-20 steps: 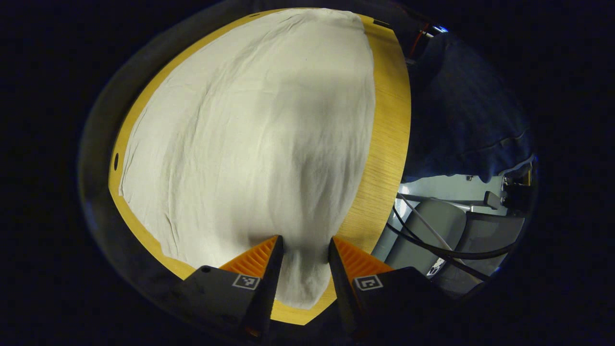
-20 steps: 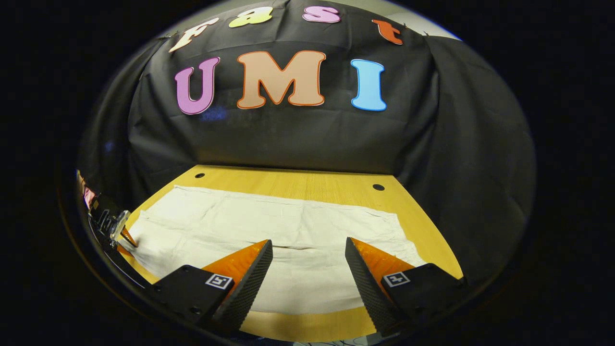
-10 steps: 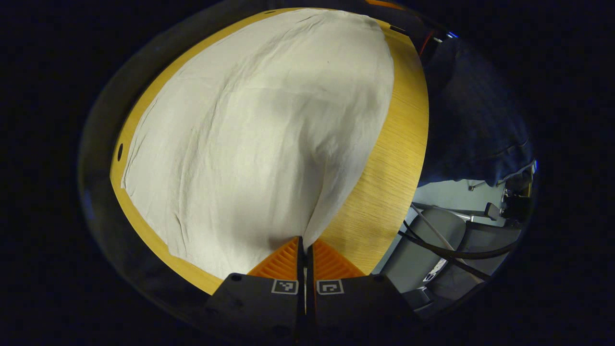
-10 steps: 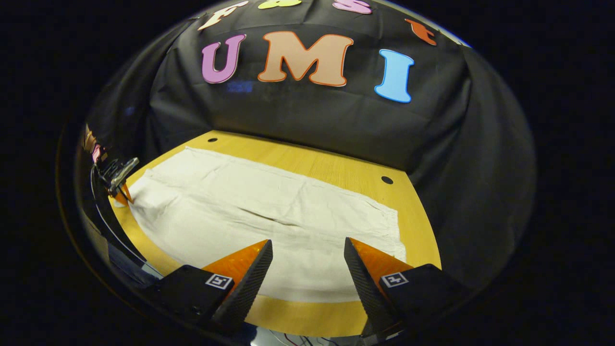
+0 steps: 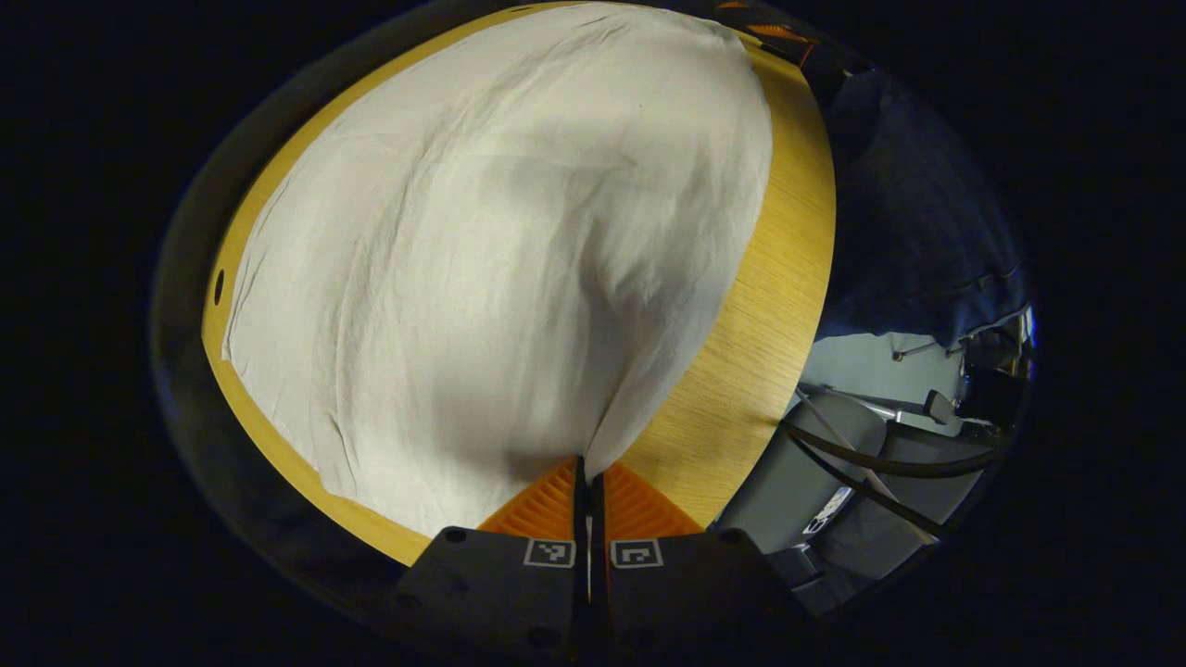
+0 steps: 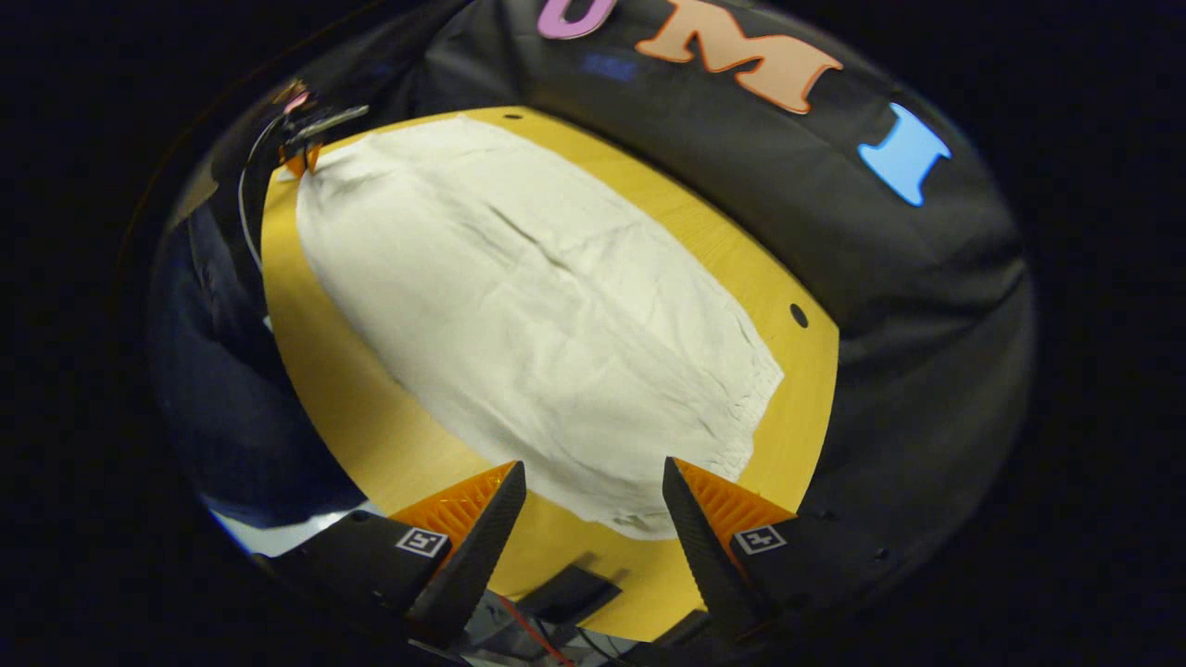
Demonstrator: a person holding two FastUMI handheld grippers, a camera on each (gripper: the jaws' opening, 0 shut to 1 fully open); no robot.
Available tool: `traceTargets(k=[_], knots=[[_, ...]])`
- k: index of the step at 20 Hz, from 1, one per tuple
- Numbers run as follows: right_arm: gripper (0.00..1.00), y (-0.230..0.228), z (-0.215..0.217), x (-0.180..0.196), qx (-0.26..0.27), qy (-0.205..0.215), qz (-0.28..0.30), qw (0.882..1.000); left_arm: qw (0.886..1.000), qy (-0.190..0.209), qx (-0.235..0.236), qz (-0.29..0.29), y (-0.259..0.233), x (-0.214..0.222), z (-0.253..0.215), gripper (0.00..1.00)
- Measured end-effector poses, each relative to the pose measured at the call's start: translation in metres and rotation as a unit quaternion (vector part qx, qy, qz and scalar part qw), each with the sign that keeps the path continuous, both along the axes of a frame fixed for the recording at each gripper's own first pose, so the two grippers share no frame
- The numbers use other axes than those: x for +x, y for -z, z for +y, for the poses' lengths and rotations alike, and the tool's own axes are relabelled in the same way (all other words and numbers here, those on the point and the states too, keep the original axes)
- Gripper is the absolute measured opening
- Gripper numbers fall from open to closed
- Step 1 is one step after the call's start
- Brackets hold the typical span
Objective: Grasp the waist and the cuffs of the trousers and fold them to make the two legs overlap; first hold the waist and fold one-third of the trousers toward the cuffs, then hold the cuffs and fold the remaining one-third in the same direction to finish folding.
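Left gripper view: the table [image 5: 778, 278], a yellow wooden top, curves from the lower left to the upper right of the frame, with a small round hole [image 5: 219, 287] near its left edge. The trousers [image 5: 500, 241], a pale cream garment, lie spread over most of the top and fill the centre and upper part of the frame. At bottom centre the left gripper [image 5: 586, 468] has its fingers pressed together on a corner of the cloth, which rises from the table in a tented ridge toward the fingertips. On the right a person's dark blue clothing [image 5: 917, 213] stands beside the table edge; below it, at lower right, are a grey chair [image 5: 815, 463] and black cables [image 5: 889, 463].

Right gripper view: at upper left the left gripper [image 6: 301, 157], seen far off, touches the far corner of the trousers [image 6: 528, 315], which run diagonally from upper left to lower right over the table [image 6: 352, 408]. At bottom centre the right gripper [image 6: 593, 477] hovers with fingers spread apart, just above the gathered end of the trousers nearest it and the bare table edge. Black booth cloth [image 6: 927, 306] bounds the right.
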State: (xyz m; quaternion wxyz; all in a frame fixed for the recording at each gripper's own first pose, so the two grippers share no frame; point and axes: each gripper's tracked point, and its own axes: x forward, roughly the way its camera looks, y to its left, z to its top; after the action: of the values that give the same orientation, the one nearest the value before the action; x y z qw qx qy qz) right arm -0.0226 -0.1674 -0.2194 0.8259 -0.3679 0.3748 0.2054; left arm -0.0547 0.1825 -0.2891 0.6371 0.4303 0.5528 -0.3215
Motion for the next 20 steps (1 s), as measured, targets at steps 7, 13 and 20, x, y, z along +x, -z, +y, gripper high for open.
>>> traceTargets(k=[7, 13, 20], knots=[[0.98, 0.043, -0.042, 0.002, -0.112, -0.092, 0.106, 0.984, 1.0, -0.007, 0.013, -0.001, -0.002, 0.002, 0.002, 0.0], [0.98, 0.062, -0.051, 0.014, -0.146, -0.128, 0.161, 0.968, 1.0, -0.016, 0.019, 0.0, -0.002, 0.003, 0.002, 0.0], [0.85, 0.078, -0.049, 0.005, -0.159, -0.151, 0.227, 0.949, 1.0, -0.021, 0.019, 0.002, 0.001, 0.0, 0.007, 0.0]])
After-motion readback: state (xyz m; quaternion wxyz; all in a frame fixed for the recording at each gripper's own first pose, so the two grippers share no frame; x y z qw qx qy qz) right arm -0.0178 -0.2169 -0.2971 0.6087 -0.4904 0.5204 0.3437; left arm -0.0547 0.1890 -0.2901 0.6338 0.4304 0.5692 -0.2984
